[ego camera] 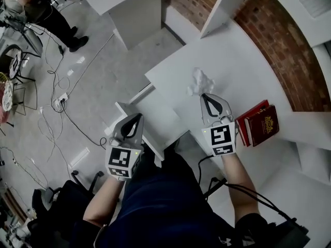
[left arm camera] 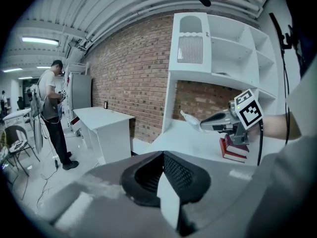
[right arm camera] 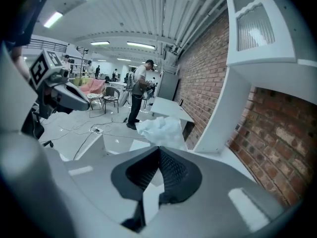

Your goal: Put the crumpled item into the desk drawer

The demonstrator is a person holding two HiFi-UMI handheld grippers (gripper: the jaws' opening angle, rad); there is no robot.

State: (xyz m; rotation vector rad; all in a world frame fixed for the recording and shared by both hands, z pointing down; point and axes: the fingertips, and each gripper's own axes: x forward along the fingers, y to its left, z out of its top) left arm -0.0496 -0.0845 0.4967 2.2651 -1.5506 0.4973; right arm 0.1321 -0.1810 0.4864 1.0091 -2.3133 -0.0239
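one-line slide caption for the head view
Right gripper, jaws shut, at the crumpled paper on the white desk; left gripper, also shut, beside the pulled-out drawer.

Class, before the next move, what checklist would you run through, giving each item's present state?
1. Right gripper pinching the crumpled paper: ok, jaws closed at its edge.
2. Drawer open: ok, appears pulled out.
3. Left gripper empty: ok, jaws together on nothing.
4. Room inside the drawer: cannot tell.
5. Red books out of the path: ok, they lie on the side away from the drawer.
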